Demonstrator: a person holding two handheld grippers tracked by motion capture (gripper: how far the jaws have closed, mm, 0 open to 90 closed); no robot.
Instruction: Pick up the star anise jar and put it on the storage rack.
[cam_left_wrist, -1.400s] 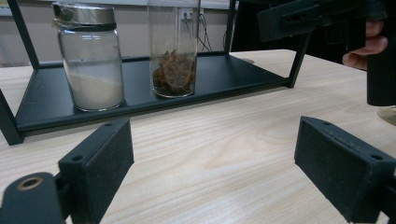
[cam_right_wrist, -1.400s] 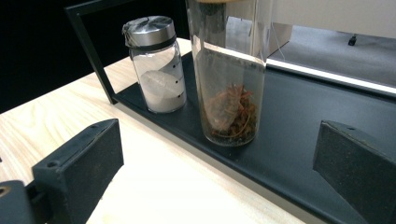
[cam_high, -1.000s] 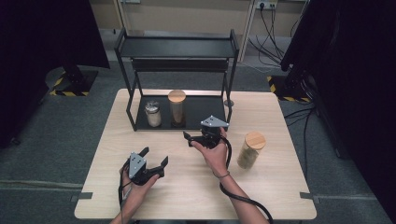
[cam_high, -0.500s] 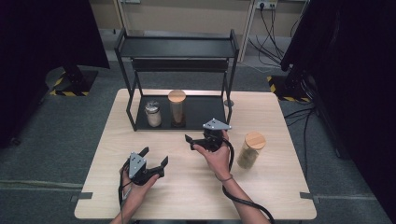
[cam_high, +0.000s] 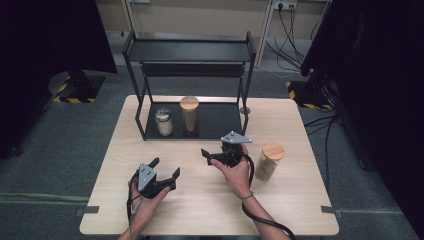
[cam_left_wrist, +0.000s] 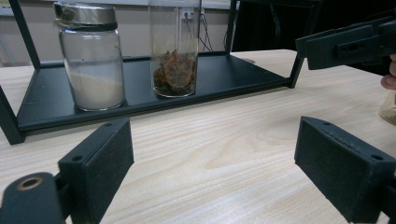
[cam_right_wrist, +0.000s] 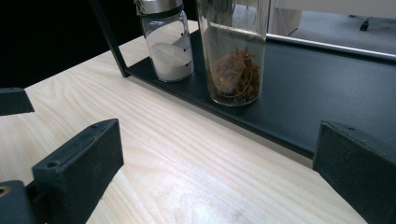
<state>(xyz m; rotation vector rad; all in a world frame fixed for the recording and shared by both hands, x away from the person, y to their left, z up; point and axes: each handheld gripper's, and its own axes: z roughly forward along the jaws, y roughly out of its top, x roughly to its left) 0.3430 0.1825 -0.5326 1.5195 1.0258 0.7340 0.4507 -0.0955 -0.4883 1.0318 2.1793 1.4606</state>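
Both claws gaping wide, nothing held. Right claw (cam_high: 216, 156) sits just in front of the black rack (cam_high: 135, 52), aimed at the tall jar (cam_high: 189, 116) with the cork lid on the rack's bottom tray; left claw (cam_high: 165, 172) hovers lower on the desk (cam_high: 300, 210), well back. Tall jar stands upright mid-tray, brown dried stuff in the bottom (cam_right_wrist: 236, 74), short jar (cam_high: 164, 122) of white powder just beside it on its left, not touching as far as I can tell. Likely handling: glass, stiff, slick, breakable, mostly empty so light but top-heavy-ish and tippy. Grab mid-body, square on, not the lid. Room: tray lip in front is low, rack posts (cam_left_wrist: 299, 65) flank the opening, upper shelf overhead limits lift, so pull out forward, low. Third jar (cam_high: 270, 160) stands on the desk right of the right hand; watch the elbow swing. Desk front is open.
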